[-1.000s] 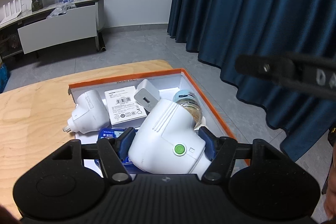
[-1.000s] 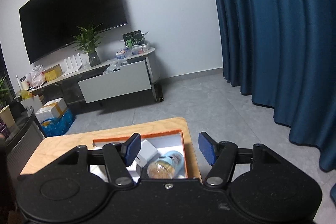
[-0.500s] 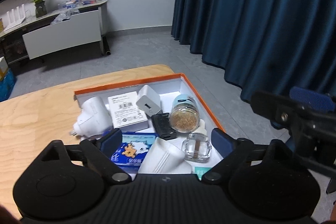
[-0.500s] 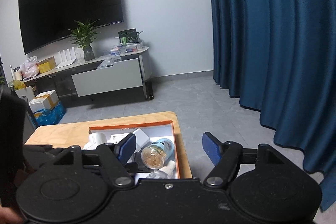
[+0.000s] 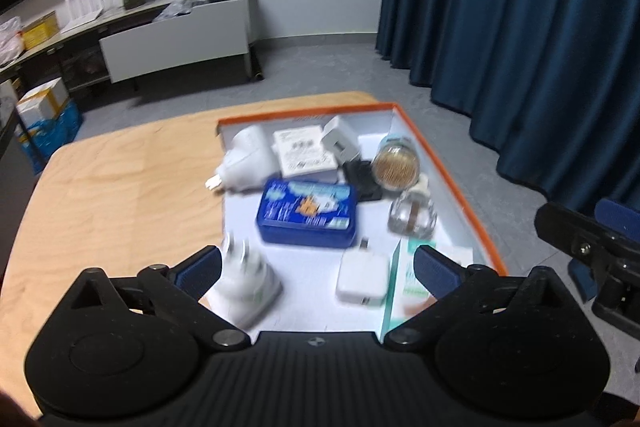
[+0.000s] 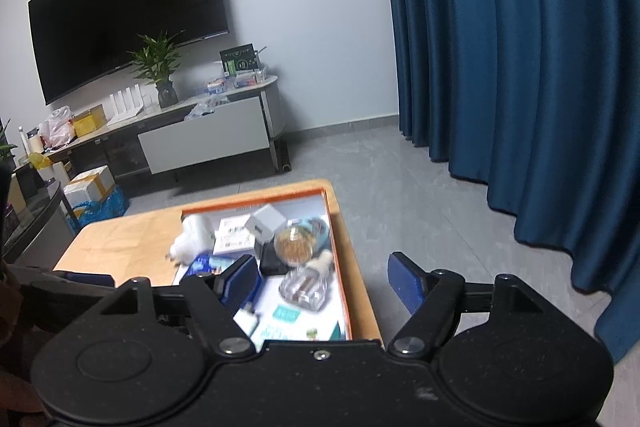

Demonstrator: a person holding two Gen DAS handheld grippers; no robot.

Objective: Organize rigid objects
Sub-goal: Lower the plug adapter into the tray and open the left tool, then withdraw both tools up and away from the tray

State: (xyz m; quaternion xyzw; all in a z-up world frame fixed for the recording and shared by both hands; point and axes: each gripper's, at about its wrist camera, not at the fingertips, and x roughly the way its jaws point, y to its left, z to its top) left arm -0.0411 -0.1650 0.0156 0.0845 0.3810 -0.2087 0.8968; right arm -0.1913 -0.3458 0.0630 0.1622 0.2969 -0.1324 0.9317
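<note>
Plug-in white device (image 5: pixel 246 281), ribbed and rounded, lies at the near left corner of the orange-rimmed box (image 5: pixel 448 179), just inside the left claw (image 5: pixel 316 267), whose jaws have just been opening and now stand wide and released, nothing pressed between the pads. Beside it, nearer the box's middle, sits a small white charger (image 5: pixel 363 281), then a teal-edged carton (image 5: pixel 404 279) against the near right wall. Further in lies a blue tin (image 5: pixel 308 213) and a clear glass bottle (image 5: pixel 412 217); at the far end of the box are a grain-filled jar (image 5: pixel 395 167), a second white plug device (image 5: pixel 246 163), a flat white labelled pack (image 5: pixel 302 151) and a white cube adapter (image 5: pixel 340 145). The right claw (image 6: pixel 320 281) hangs spread over the box's right edge, grasping nothing. I'd judge the placing done; backing the left claw straight away, without brushing the device, should keep it settled. The box rests at the far right corner of the wooden tabletop (image 5: pixel 120 187).
</note>
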